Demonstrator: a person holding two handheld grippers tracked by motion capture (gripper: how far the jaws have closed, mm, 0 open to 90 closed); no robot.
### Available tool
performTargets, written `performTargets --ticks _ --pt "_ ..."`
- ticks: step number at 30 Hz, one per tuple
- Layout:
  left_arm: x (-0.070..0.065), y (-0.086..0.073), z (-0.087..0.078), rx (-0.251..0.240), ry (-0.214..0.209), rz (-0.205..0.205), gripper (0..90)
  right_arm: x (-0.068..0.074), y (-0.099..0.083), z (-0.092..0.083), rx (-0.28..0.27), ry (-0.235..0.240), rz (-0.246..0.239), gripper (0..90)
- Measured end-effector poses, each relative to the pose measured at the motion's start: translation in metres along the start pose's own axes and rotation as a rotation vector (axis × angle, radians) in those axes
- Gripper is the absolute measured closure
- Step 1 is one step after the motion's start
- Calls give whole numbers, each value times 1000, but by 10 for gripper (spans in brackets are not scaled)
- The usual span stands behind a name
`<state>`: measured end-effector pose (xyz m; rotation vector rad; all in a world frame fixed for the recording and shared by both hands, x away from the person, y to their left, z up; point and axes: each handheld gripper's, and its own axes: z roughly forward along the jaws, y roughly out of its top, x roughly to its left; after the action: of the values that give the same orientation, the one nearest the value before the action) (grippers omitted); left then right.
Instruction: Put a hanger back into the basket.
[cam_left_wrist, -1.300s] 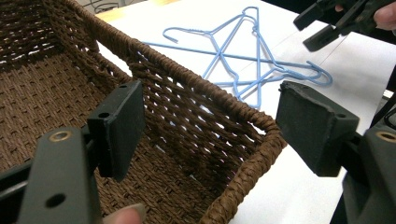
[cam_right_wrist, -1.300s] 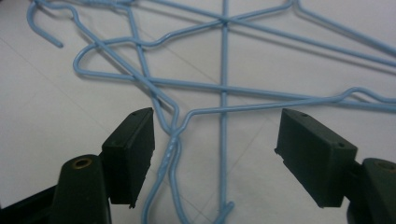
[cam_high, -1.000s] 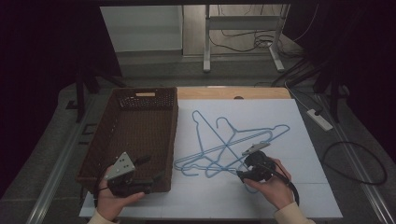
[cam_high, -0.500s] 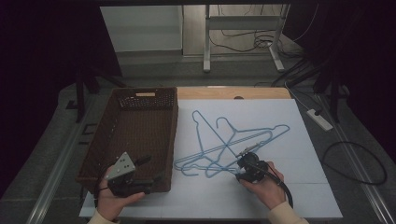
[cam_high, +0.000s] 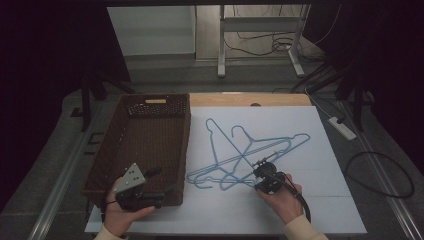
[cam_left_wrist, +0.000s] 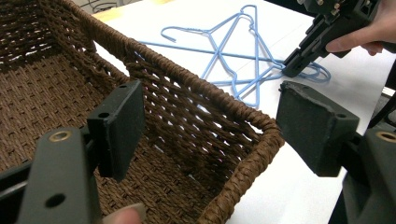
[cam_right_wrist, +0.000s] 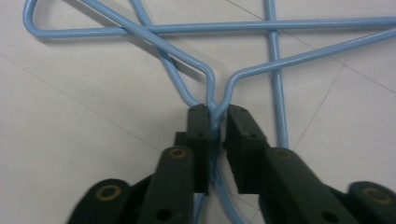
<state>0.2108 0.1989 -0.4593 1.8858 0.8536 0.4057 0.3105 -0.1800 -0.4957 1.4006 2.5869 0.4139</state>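
Note:
Blue wire hangers (cam_high: 250, 150) lie crossed over one another on the white table top, right of a brown wicker basket (cam_high: 150, 107). My right gripper (cam_high: 261, 172) sits at their near side. Its jaws have just been closing, and in the right gripper view my right gripper (cam_right_wrist: 215, 114) pinches the twisted neck of one blue hanger (cam_right_wrist: 210, 84) between its pads. My left gripper (cam_high: 161, 182) hovers open at the basket's near right corner. In the left gripper view my left gripper (cam_left_wrist: 219, 116) has the basket rim (cam_left_wrist: 243, 116) between its wide-apart pads, apart from both.
The white sheet (cam_high: 300, 210) covers the table to its front and right edges. A wooden strip (cam_high: 240, 99) shows at the far edge. On the floor to the right lie a power strip (cam_high: 342, 127) and a looping black cable (cam_high: 380, 175).
My right gripper slid left and forward to the hangers' near side and its jaws closed onto a hanger's neck. My left gripper stayed at the basket's corner.

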Motion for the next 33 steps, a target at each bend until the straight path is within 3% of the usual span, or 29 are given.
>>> performTargets --ticks 9,16,24,33 --pt "0 0 0 0 1 1 250 -2 1 -5 -13 -9 21 849" --pt "0 1 -1 0 1 5 251 -5 0 -11 -23 12 23 852" --pt "-1 2 -2 -6 4 8 251 -19 -3 -23 -74 62 46 854" --pt "-3 3 -1 1 6 15 252 -30 -7 -36 -113 104 41 857"
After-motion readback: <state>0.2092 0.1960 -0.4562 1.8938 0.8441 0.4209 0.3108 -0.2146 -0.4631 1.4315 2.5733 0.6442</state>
